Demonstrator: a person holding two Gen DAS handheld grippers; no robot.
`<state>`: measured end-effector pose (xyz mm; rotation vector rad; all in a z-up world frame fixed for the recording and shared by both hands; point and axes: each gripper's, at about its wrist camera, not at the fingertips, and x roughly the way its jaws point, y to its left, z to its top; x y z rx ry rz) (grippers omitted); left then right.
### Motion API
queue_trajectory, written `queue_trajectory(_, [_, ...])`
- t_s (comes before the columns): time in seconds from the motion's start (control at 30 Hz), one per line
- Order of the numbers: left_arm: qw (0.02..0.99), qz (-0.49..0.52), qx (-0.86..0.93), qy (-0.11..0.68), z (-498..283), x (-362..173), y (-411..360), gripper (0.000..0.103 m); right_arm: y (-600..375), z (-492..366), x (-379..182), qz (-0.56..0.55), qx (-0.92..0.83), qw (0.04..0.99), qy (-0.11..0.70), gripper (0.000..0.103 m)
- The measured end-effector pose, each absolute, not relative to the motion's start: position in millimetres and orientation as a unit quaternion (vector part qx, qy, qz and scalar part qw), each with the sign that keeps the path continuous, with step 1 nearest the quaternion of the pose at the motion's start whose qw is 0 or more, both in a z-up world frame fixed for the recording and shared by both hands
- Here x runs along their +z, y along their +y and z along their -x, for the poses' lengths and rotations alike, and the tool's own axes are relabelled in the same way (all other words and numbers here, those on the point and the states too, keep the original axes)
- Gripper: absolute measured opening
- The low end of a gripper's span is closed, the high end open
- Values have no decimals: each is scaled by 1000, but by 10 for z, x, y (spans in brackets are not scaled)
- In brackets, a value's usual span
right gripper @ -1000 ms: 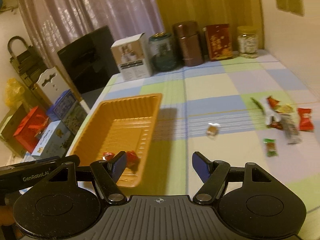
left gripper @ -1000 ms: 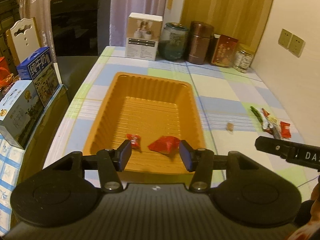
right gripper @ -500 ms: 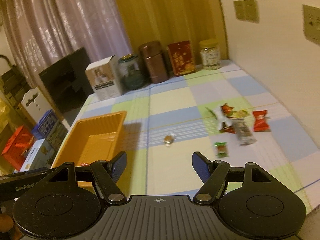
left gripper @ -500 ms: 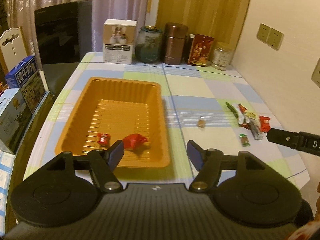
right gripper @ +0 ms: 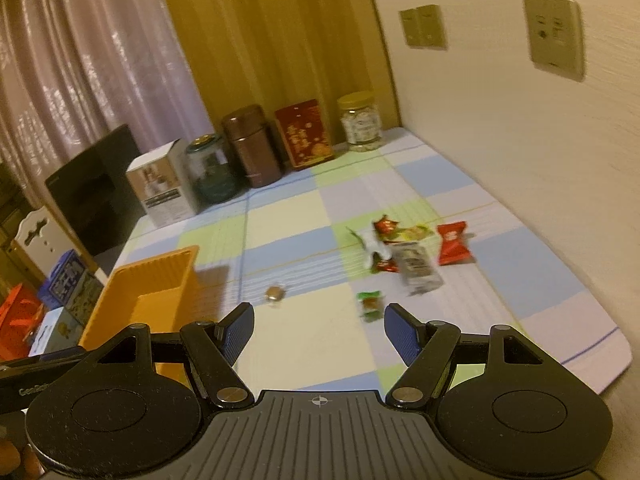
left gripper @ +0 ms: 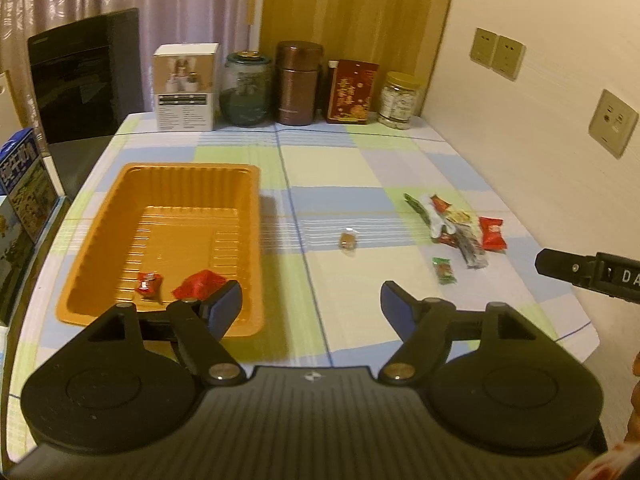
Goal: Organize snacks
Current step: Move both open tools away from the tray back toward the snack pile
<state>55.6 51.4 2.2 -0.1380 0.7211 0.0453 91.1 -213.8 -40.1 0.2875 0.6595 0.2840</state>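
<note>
While both tools hang above the checked tablecloth (left gripper: pixel 340 168), their fingers are spread wide and grasp nothing.

Left gripper (left gripper: pixel 311 304): released. Orange tray (left gripper: pixel 100 240) lies ahead and left of its fingers, the near right corner just behind the left fingertip (left gripper: pixel 226 306). Inside the tray: small red candy (left gripper: pixel 149 283) and crumpled red packet (left gripper: pixel 202 283), both near the front wall, just beyond that fingertip.

Right gripper (right gripper: pixel 319 332): released. Green-wrapped sweet (right gripper: pixel 370 305) sits just ahead of the gap, toward the right finger. Brown wrapped candy (right gripper: pixel 274 293) lies just ahead of the left finger, alone. Snack pile (right gripper: pixel 400 252) rests farther ahead and right, with red packet (right gripper: pixel 454 243) beside it at the right.

Back row, well beyond the fingers: white box (left gripper: pixel 186 87), glass jar (left gripper: pixel 245 89), brown canister (left gripper: pixel 299 82), red tin (left gripper: pixel 352 91), yellow-lidded jar (left gripper: pixel 400 100).
</note>
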Motion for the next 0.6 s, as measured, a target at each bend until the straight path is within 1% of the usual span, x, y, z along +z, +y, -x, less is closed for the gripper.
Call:
queue_trajectory(0.17, [934, 62, 5, 352, -622, -3, 340, 77, -2336, -932, -465, -143, 118, 928, 324, 72])
queue_trajectory(0.6, [928, 46, -25, 369, -943, -213, -28, 77, -2703, -1130, -690, -152, 83, 925, 338, 72])
